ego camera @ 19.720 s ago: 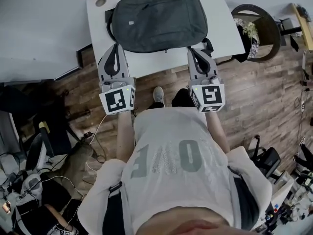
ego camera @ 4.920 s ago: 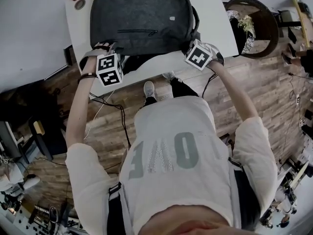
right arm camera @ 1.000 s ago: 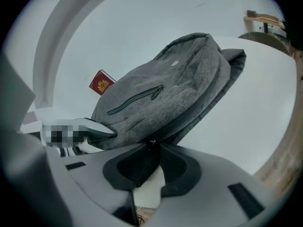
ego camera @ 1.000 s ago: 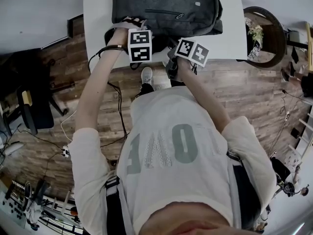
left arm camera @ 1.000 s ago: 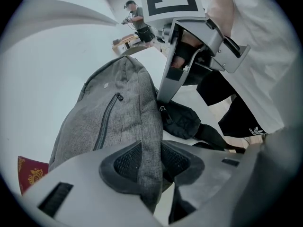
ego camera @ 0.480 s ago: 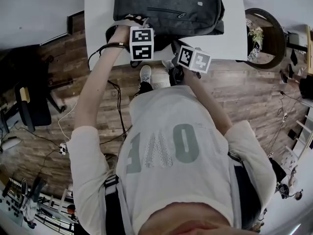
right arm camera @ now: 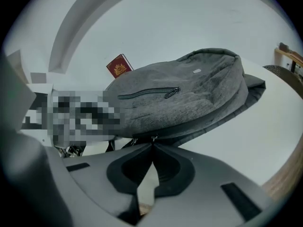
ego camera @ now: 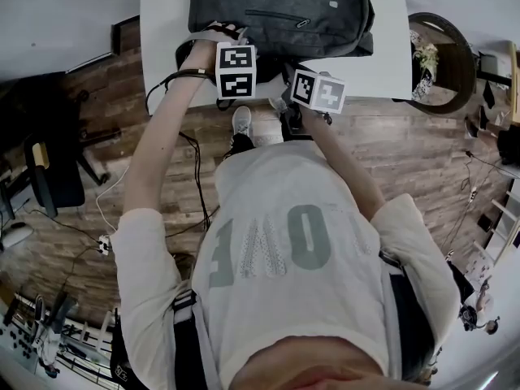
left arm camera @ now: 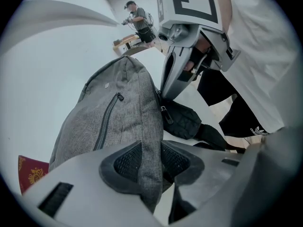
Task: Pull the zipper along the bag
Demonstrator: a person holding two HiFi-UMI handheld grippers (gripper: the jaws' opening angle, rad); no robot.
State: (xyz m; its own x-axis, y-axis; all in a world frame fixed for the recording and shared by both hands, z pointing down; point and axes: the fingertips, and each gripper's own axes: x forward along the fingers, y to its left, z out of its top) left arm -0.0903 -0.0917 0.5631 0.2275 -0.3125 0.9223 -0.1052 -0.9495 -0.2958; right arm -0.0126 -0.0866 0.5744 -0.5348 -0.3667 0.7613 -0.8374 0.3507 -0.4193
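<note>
A grey backpack (ego camera: pixel 276 10) lies on the white table (ego camera: pixel 162 23). My left gripper (left arm camera: pixel 149 162) is shut on a fold of the bag's grey fabric at its near edge, and the fold stands up between the pads. My right gripper (right arm camera: pixel 152 146) sits just to the right of it, at the bag's side seam. Its jaws are shut with a small metal zipper pull (right arm camera: pixel 153 138) pinched at the very tips. A second pull (left arm camera: pixel 164 113) hangs a little lower on the seam. The front pocket zipper (right arm camera: pixel 147 92) is closed. In the head view both marker cubes hide the jaws.
A red booklet (right arm camera: pixel 118 66) lies on the table behind the bag. A dark round stool (ego camera: pixel 439 51) stands to the right of the table, on the wood floor. Bag straps (left arm camera: pixel 208 134) hang over the near table edge. Another person (left arm camera: pixel 137 18) stands far off.
The right gripper's cube has rolled and shifted slightly at the bag's near edge. The left gripper and the bag have stayed where they were.
</note>
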